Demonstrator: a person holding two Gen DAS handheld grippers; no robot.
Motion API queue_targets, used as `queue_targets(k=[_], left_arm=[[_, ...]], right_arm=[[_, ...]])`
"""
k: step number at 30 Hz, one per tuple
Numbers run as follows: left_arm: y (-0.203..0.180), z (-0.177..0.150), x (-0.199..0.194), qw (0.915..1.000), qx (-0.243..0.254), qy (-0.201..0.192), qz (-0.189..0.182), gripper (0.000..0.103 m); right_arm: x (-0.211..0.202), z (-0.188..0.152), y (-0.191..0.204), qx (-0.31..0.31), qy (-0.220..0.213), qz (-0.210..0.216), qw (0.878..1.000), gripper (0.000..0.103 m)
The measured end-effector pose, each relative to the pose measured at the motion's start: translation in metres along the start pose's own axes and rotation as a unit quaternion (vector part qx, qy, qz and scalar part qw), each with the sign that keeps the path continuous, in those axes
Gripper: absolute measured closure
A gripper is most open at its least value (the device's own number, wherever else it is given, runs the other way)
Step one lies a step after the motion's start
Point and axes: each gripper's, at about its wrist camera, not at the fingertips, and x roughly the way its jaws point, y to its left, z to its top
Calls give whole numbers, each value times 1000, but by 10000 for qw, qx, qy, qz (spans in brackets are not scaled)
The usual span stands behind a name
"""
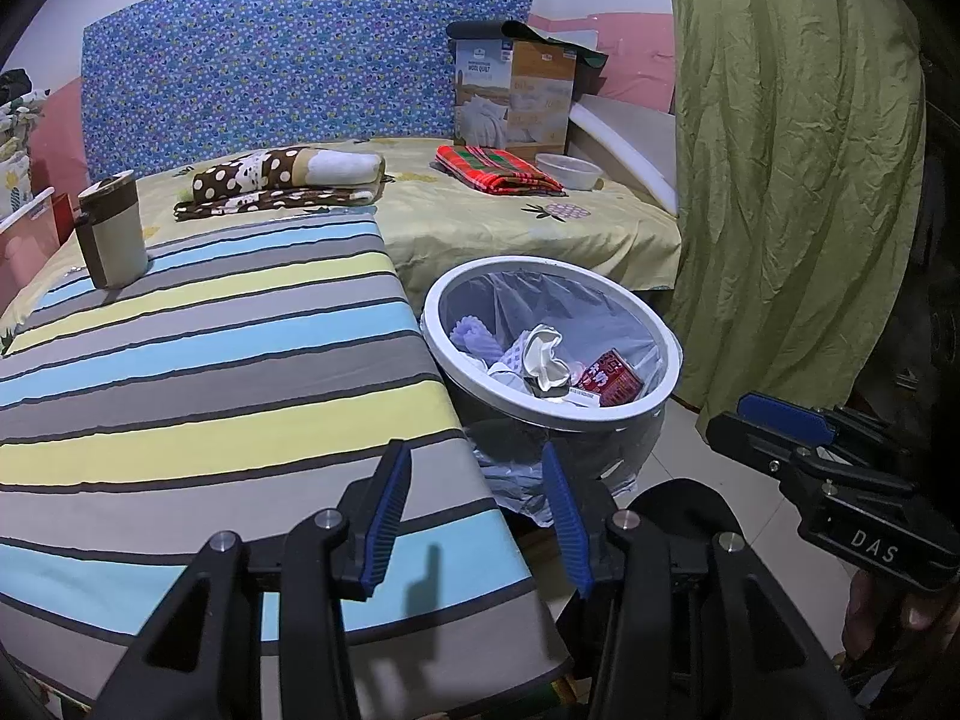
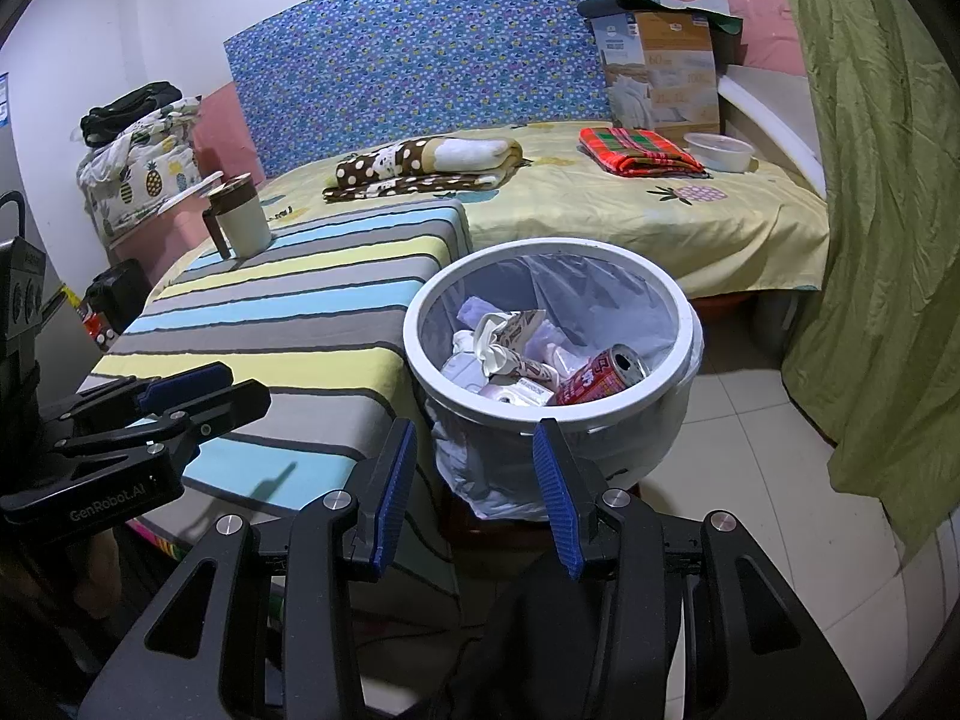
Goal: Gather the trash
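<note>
Striped table (image 1: 210,372) edge beside lined bin (image 2: 549,414)

A bed (image 2: 600,210) with a yellow sheet fills the back of the room. Behind it, at twelve o'clock, stands a blue dotted headboard (image 2: 420,60) against a white wall (image 2: 150,12) with a pink lower part. A green curtain (image 2: 870,210) hangs at three o'clock. In front sits a table (image 2: 288,312) under a striped cloth — blue, yellow and grey. The floor (image 2: 750,468) has pale tiles.
</note>
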Motion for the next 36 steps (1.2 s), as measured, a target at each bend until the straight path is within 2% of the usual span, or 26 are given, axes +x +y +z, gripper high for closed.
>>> queue_targets(k=[36], left_arm=[[-1,-2,0,10000,8,-6,48,56]], right_arm=[[0,0,3,-1,13,17,10000,60]])
